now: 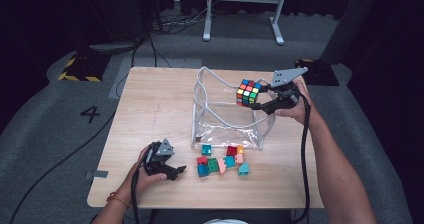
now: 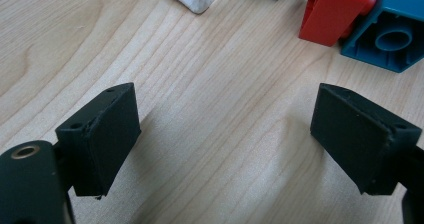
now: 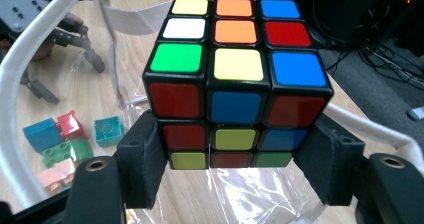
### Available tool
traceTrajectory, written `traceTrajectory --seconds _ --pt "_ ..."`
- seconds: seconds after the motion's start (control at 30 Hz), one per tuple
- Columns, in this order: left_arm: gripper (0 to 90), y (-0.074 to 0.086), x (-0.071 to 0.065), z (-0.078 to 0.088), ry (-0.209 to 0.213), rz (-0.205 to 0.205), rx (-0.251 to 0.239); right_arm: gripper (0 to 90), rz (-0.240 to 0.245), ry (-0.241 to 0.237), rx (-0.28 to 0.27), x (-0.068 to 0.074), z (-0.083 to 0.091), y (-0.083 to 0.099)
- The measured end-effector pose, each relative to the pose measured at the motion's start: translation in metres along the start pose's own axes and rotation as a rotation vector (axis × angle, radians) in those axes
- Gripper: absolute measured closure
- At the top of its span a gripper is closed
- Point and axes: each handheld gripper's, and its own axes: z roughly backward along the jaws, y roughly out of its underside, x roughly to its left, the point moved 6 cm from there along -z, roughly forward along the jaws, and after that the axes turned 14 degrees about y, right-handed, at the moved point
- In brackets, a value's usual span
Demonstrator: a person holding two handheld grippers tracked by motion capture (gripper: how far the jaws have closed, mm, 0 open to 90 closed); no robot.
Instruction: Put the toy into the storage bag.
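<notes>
Right tongs (image 1: 260, 98) grasp the puzzle cube (image 1: 248, 92) above the clear bag (image 1: 227, 126), likely for bagging. Left tongs (image 1: 175, 170) rest released on the counter (image 1: 150, 109) beside the blocks (image 1: 222, 161).

lab, hazard tape (image 1: 79, 70), floor cables (image 1: 170, 24)

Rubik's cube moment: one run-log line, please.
right gripper: shut on multicoloured Rubik's cube | over clear plastic bag | left gripper: open, on wooden table
</notes>
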Motion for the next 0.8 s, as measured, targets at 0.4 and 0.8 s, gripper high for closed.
traceTrajectory --seconds 0.4,0.8 --pt "12.4 0.0 0.0 0.0 0.0 0.001 0.0 34.0 0.074 -0.025 0.243 -0.004 -0.011 0.01" --pt "12.4 0.0 0.0 0.0 0.0 0.001 -0.001 34.2 0.086 -0.002 0.409 -0.012 -0.019 0.011"
